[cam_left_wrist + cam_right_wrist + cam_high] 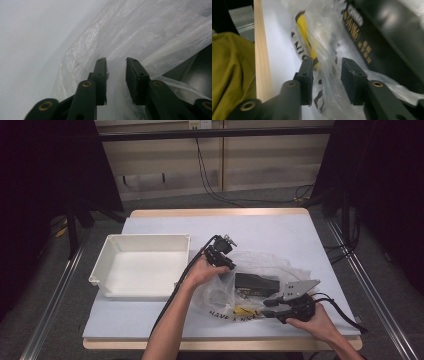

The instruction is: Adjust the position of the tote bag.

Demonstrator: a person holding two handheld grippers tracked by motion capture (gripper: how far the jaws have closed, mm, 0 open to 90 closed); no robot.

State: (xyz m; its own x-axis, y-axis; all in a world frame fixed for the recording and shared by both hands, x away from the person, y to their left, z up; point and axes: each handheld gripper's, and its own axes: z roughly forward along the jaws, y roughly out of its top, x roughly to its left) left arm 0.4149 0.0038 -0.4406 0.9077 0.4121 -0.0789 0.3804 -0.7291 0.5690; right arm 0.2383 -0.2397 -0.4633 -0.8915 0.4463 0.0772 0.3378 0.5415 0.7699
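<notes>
I am working at the crinkled clear plastic bag (250,285) with black lettering and a yellow mark along its near edge; it is lying on the white-covered bench (280,232), right of the empty white rectangular plastic tub (142,265), and a flat black box with gold print (256,283) is sitting inside it. My left tongs (115,65) are standing at the bag's far left side, their jaws parted a little with the film running up between them; in the left gripper view I am seeing a gap at each pad, so I am judging them not pinching yet. My right tongs (327,65) are at the near edge of the bag by the lettering, likewise spread a little, with a fold of film bunching between the jaws; one pad may be brushing it, though I am not reading a firm pinch. I am judging the step in hand to be getting hold of the bag on two sides, probably to open its mouth and free the box; the next move is calling for both jaws to press together on film alone, not the box, then to draw apart gently so that the thin plastic is neither slipping nor tearing.
</notes>
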